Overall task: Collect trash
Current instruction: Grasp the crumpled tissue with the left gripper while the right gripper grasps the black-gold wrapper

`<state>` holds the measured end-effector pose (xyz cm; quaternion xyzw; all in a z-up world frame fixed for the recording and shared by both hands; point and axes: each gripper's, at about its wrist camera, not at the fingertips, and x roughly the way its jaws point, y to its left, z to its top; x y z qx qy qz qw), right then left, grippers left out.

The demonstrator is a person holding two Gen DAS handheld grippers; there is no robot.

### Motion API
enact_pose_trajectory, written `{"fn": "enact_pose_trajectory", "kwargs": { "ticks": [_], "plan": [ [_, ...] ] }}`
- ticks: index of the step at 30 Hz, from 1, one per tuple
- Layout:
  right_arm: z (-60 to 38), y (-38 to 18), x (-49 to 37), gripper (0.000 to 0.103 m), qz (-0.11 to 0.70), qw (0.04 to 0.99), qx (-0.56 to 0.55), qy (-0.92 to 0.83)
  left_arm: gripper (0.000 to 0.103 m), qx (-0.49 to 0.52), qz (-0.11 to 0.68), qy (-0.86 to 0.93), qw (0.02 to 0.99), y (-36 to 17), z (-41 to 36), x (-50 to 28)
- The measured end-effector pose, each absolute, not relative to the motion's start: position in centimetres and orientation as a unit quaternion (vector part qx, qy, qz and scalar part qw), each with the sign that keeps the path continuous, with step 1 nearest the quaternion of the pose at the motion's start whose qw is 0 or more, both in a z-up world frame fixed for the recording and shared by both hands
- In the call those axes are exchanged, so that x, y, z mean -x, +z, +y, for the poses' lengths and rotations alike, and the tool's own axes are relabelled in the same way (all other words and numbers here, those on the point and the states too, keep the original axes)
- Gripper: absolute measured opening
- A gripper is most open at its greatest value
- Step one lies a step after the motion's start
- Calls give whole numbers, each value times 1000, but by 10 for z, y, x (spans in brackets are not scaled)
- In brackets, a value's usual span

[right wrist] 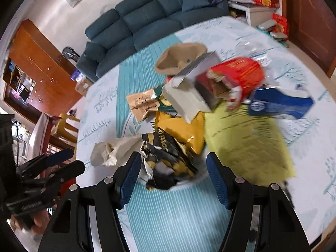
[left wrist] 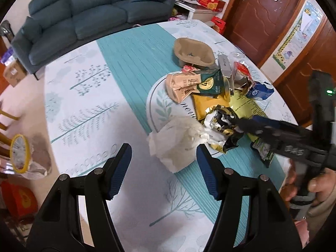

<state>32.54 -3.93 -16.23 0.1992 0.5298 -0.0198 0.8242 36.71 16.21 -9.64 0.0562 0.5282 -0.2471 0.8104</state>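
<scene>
A pile of trash lies on the round table's teal-and-white cloth [left wrist: 126, 63]. My left gripper [left wrist: 163, 153] is open, just above the table. A crumpled white paper [left wrist: 178, 145] lies right ahead of its right finger. My right gripper [right wrist: 173, 161] is open too, and a crushed black-and-gold wrapper [right wrist: 168, 157] lies between its fingers without being pinched. In the left wrist view the right gripper [left wrist: 241, 126] reaches in from the right over that wrapper [left wrist: 222, 124]. Behind lie a yellow pouch [right wrist: 182, 128], a tan sachet [left wrist: 182, 86], a red carton [right wrist: 237, 77], a blue carton [right wrist: 279, 103] and a brown pulp tray [left wrist: 193, 52].
A yellow-rimmed bin [left wrist: 20, 155] lined with a plastic bag stands on the floor left of the table. A dark blue sofa [left wrist: 84, 14] is behind the table and a wooden door [left wrist: 262, 10] at the right. The left gripper [right wrist: 71, 160] shows at the right wrist view's left edge.
</scene>
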Motion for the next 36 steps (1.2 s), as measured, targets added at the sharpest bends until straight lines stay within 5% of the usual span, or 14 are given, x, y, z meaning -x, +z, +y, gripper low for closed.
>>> {"fn": "enact_pose_trajectory", "kwargs": {
  "ticks": [5, 9, 14, 25, 36],
  "plan": [
    [-27, -185, -336, 65, 547, 817, -183, -15, 61, -71, 532, -265, 801, -107, 147, -378],
    [-27, -192, -333, 52, 539, 824, -176, -4, 61, -87, 532, -276, 796, -116, 134, -385],
    [-28, -191, -324, 48, 532, 830, -171, 4, 61, -95, 539, -294, 783, -124, 121, -394],
    [-16, -188, -305, 47, 526, 831, -181, 24, 61, -20, 558, -276, 782, -111, 139, -437],
    [-25, -177, -294, 47, 501, 841, -204, -8, 61, -16, 610, -259, 749, -157, 137, -430]
  ]
}}
